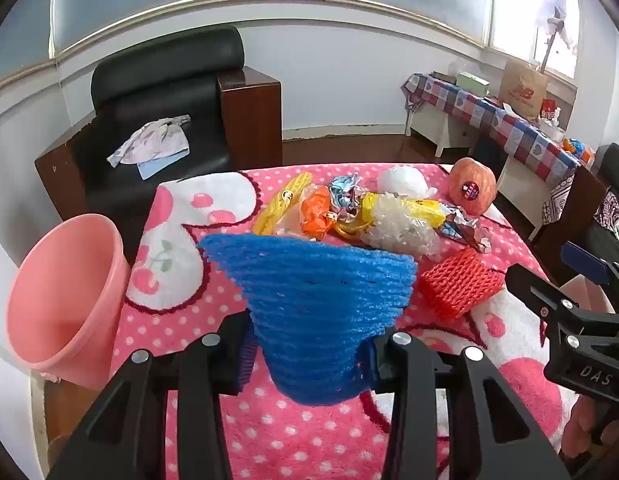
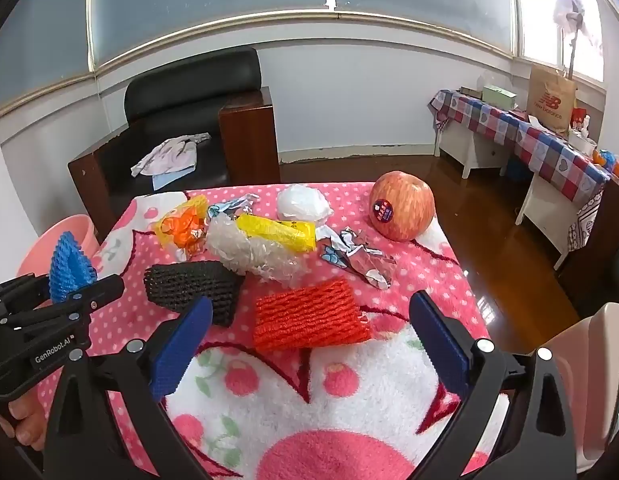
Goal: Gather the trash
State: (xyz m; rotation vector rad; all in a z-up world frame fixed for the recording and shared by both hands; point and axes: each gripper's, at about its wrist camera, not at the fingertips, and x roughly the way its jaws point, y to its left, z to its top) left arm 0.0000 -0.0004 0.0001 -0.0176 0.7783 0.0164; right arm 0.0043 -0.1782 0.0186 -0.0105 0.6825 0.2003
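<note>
On pink polka-dot blanket (image 2: pixel 397 264): pink bin (image 1: pixel 65 300) at left edge. Left gripper (image 1: pixel 309 344) clamped on blue foam net (image 1: pixel 317 312), lifted beside bin. Right gripper (image 2: pixel 309 344) spread wide, holding nothing, near orange foam net (image 2: pixel 309 316). Black foam net (image 2: pixel 193 284) left of it. Apple (image 2: pixel 403 205) far right. Wrappers (image 2: pixel 269 240) mid-table.

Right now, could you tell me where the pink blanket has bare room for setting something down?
The near side is bare: the white cherry-print patch between the open right gripper and the orange foam net. The far half is crowded: black foam net, bubble wrap, yellow wrapper, apple.
</note>
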